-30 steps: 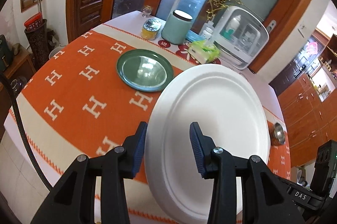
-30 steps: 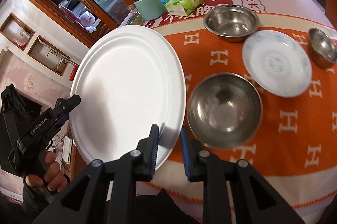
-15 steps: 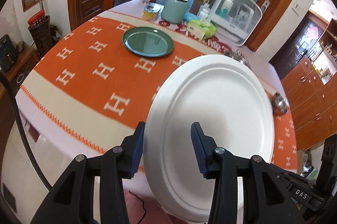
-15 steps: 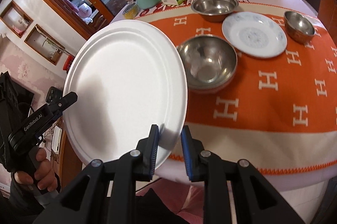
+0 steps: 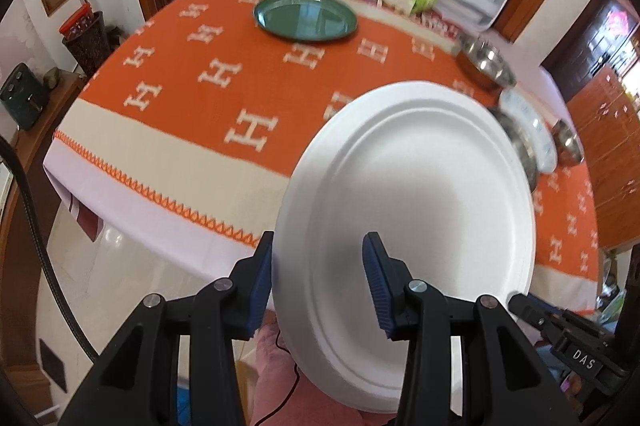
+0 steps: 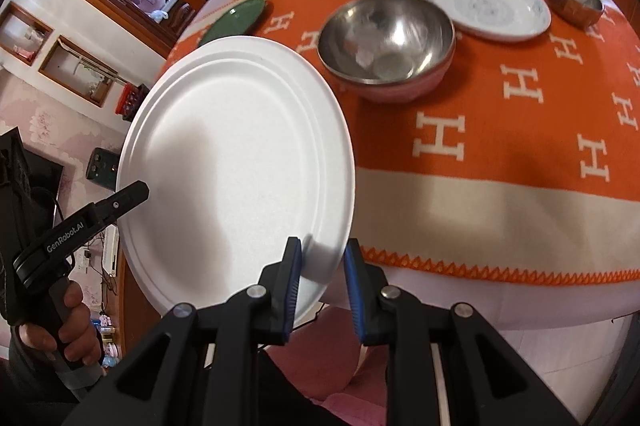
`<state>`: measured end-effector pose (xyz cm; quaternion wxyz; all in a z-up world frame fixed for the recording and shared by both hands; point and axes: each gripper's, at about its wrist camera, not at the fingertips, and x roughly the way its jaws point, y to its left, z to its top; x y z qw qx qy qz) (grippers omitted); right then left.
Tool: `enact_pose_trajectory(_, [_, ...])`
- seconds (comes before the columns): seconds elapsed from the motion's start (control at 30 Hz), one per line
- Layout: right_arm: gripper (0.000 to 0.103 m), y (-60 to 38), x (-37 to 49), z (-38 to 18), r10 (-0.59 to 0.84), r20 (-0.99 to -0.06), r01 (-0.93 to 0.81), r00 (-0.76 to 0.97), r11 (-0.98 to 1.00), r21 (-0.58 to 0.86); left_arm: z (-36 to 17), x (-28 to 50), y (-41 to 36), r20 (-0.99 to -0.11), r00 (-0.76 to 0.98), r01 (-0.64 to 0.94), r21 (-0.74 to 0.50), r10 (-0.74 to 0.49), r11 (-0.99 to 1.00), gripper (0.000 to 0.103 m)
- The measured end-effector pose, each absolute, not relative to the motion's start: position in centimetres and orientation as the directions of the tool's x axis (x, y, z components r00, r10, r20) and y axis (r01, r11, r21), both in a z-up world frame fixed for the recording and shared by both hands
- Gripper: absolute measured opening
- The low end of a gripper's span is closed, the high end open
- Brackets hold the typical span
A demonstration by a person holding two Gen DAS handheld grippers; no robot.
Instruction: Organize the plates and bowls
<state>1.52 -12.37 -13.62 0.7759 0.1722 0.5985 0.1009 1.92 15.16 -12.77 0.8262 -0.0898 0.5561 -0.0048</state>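
Off the near edge of the table (image 6: 500, 209), held a white plate (image 6: 236, 161) up in the air: right tool (image 6: 318, 276) clamped on its rim, left tool (image 5: 318, 286) apart around its other side. Left green plate (image 5: 305, 16), patterned plate (image 6: 486, 3) and three steel bowls (image 6: 386, 37) spread out, nothing stacked yet.
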Motion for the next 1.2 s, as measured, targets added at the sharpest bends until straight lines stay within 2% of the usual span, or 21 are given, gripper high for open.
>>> enact_pose_trajectory(0.27, [0.022,-12.2,1.9,-16.6,0.364,-0.911,0.108,0.195,0.915,0.389,-16.2,2.6,15.1,-0.954,0.287,-0.06,-0.113,-0.091,0.992,0.041])
enact_pose_trajectory(0.6, [0.023,-11.1,2.6,-18.1,0.32,-0.927,0.16,0.195,0.922,0.352,-18.9,5.6,15.1,-0.965,0.242,-0.003,-0.107,-0.103,0.994,0.041])
enact_pose_trajectory(1.2, [0.023,-10.1,4.7,-18.9,0.14,-0.964,0.408,0.228,0.885,0.225,-22.3,12.1,15.2,-0.969,0.107,0.275,-0.187,-0.223,0.943,0.041])
